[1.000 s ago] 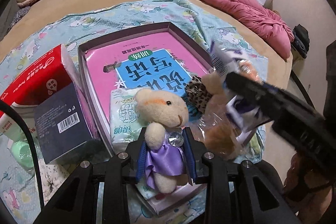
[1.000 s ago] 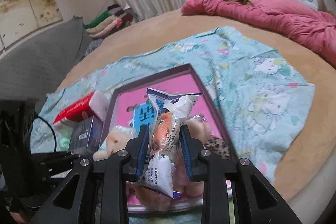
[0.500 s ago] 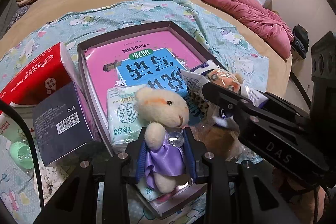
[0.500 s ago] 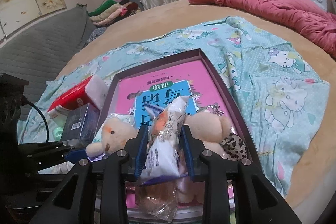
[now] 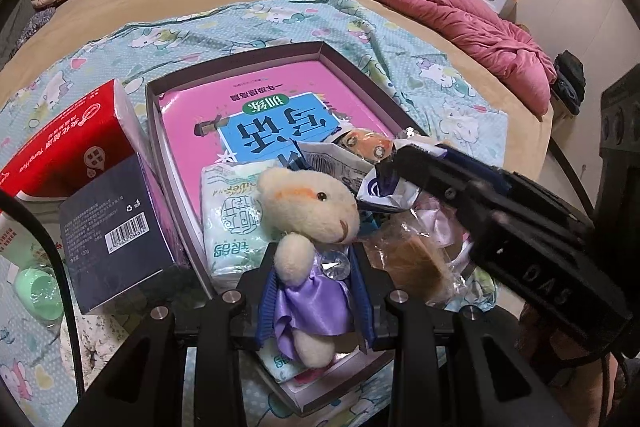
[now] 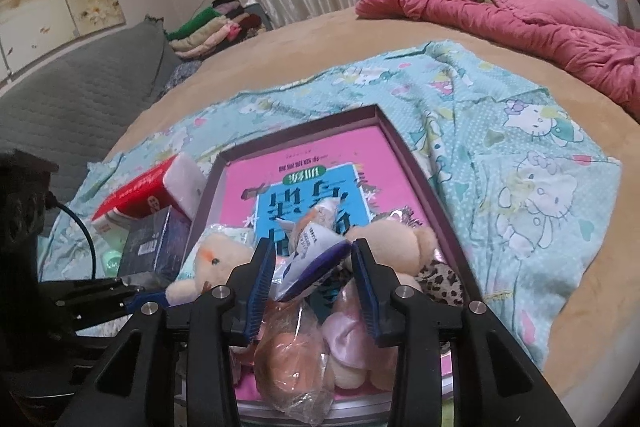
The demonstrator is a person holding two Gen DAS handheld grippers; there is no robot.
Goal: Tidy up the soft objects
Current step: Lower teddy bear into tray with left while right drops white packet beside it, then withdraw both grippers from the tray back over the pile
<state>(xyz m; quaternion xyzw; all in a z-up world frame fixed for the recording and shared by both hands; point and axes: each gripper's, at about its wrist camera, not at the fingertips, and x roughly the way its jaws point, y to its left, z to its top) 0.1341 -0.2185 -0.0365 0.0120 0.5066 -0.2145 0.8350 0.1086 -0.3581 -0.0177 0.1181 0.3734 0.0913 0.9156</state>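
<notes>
Over the purple-rimmed box (image 6: pixel 420 163) our right gripper (image 6: pixel 314 281) has lowered its bagged doll (image 6: pixel 308 247) among the toys and its jaws are opening off it, so that piece is placed. Our left gripper (image 5: pixel 314 297) still pinches the purple-dressed teddy bear (image 5: pixel 310 223) at the box's near edge.

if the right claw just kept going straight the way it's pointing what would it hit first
Most likely the white and purple snack packet, which lies between the opening pads of the right claw. Beyond it comes the pink book in the box, though depth is unclear.
</notes>
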